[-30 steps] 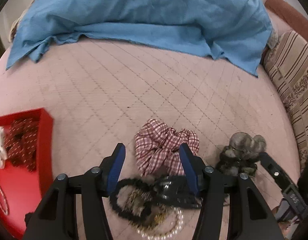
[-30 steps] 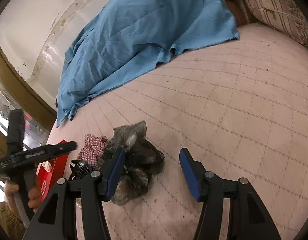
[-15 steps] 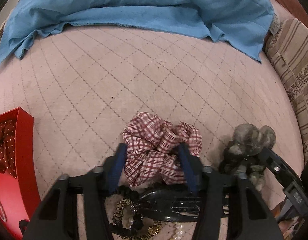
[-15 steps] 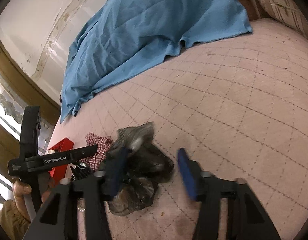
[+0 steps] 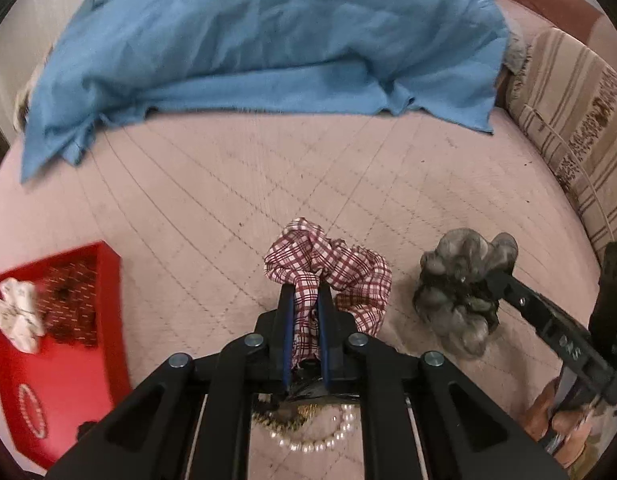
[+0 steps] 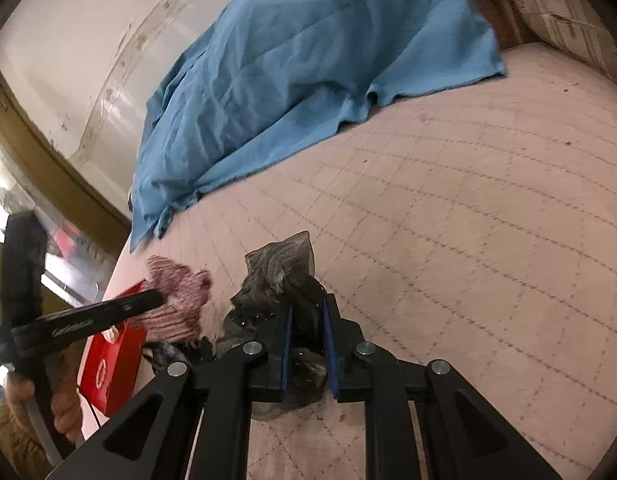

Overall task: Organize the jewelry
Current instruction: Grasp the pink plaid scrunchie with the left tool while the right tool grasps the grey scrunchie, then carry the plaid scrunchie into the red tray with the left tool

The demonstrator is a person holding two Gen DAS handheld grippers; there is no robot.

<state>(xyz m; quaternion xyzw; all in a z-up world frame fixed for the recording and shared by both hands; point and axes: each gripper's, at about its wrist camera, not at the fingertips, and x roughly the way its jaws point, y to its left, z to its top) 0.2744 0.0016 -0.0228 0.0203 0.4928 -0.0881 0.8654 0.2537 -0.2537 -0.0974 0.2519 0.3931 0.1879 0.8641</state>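
- The left gripper (image 5: pixel 305 300), its fingers just closed, pinches the plaid scrunchie (image 5: pixel 332 268); carry it clear to the red tray (image 5: pixel 108 280) left of those fingers.
- The right gripper (image 6: pixel 307 312), fingers likewise just closed, pinches the grey scrunchie (image 6: pixel 280 268); keep hold.

The scrunchie (image 5: pixel 328 268) is red-and-white plaid; right of it lies a mottled grey scrunchie (image 5: pixel 460 288), left of it a red tray (image 5: pixel 108 280) holding a dark red, white-flecked piece (image 5: pixel 72 300) and a white one (image 5: pixel 16 314). Below the plaid scrunchie are white pearls (image 5: pixel 320 442). The quilt (image 5: pixel 228 200) is pink with diamond stitching, the cloth (image 5: pixel 248 32) blue, the cushion (image 5: pixel 568 120) beige-striped.
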